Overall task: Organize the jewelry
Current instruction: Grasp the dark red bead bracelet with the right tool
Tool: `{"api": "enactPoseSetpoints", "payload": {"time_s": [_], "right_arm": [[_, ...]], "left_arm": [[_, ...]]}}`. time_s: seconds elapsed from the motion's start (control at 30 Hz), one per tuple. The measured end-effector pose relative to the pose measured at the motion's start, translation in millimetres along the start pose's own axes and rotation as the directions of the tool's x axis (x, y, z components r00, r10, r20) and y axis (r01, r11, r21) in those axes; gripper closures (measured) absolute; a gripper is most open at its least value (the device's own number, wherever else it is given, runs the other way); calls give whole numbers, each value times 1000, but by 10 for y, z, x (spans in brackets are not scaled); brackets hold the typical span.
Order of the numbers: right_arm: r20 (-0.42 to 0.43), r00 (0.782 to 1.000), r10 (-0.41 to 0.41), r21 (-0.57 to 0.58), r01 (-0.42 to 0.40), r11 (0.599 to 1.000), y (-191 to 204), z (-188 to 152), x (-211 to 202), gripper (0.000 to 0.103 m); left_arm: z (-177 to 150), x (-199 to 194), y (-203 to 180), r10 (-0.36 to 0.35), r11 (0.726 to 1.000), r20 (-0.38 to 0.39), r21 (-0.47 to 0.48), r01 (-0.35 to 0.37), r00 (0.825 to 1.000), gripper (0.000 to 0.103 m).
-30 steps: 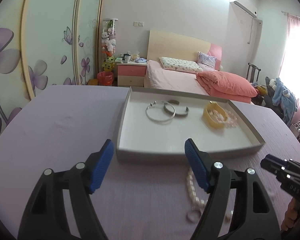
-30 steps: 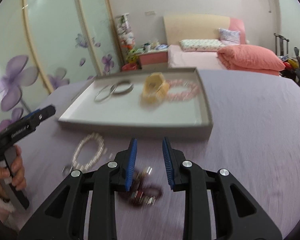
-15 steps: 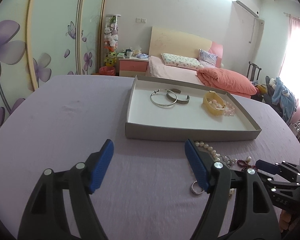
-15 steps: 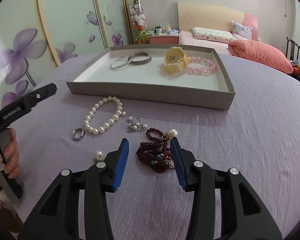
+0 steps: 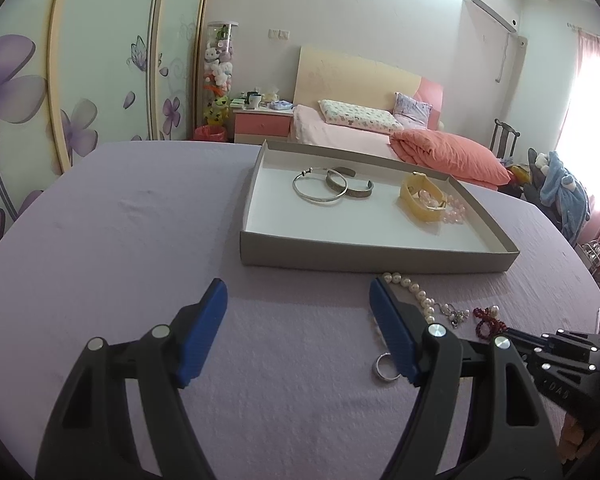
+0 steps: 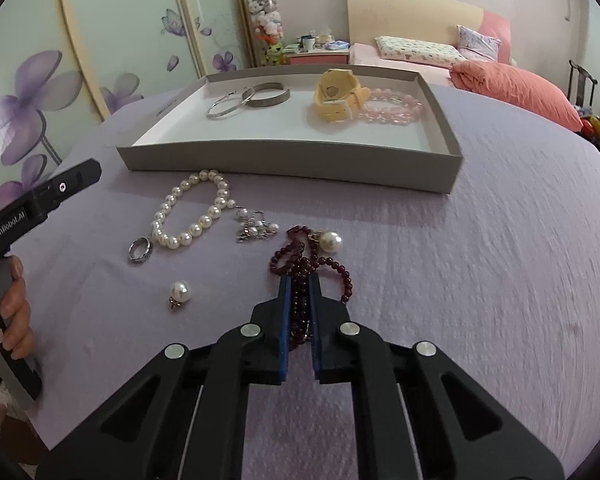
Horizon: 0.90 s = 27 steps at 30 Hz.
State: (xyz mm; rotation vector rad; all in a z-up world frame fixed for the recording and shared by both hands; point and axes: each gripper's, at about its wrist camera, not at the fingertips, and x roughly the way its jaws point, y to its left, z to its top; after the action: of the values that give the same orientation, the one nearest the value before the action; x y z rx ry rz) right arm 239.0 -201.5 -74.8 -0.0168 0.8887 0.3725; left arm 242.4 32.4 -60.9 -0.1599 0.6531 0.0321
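My right gripper is shut on a dark red bead bracelet that lies on the purple cloth, a large pearl at its far end. A pearl bracelet, a silver charm cluster, a silver ring and a loose pearl pendant lie to its left. The grey tray behind holds silver bangles, a yellow watch and a pink bead bracelet. My left gripper is open and empty above the cloth, the ring by its right finger.
The round table is covered in purple cloth. The tray sits at its far middle. A bed, a nightstand and a flowered wardrobe stand behind the table.
My right gripper has moved forward and down and closed on the dark red bead bracelet. My left gripper has drawn back from the tray and stays open.
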Motion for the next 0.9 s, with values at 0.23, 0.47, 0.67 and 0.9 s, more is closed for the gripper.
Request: {"api": "enactPoseSetpoints", "payload": {"time_s": [0.23,0.47,0.67,0.9], "right_arm": [[43,998,-41,71,38,997,-257,-22,-148,94],[44,991,-123,149,115,982,-532,0,-197,94],[28,991,-130,185,123,975,-669,-20,-173,94],[0,991,-131,181,129,975,-651,-28,-77,94]], "left_arm": [[-7,3,-4,-1,1000,-2,3,1,1000,31],[-41,8,-56,-10,1000,-9,15,10,1000,31],[-63,12,-128,-28,999,-24,26,29,999,31],[-146,23,-234,-72,996,-66,46,75,995,30]]}}
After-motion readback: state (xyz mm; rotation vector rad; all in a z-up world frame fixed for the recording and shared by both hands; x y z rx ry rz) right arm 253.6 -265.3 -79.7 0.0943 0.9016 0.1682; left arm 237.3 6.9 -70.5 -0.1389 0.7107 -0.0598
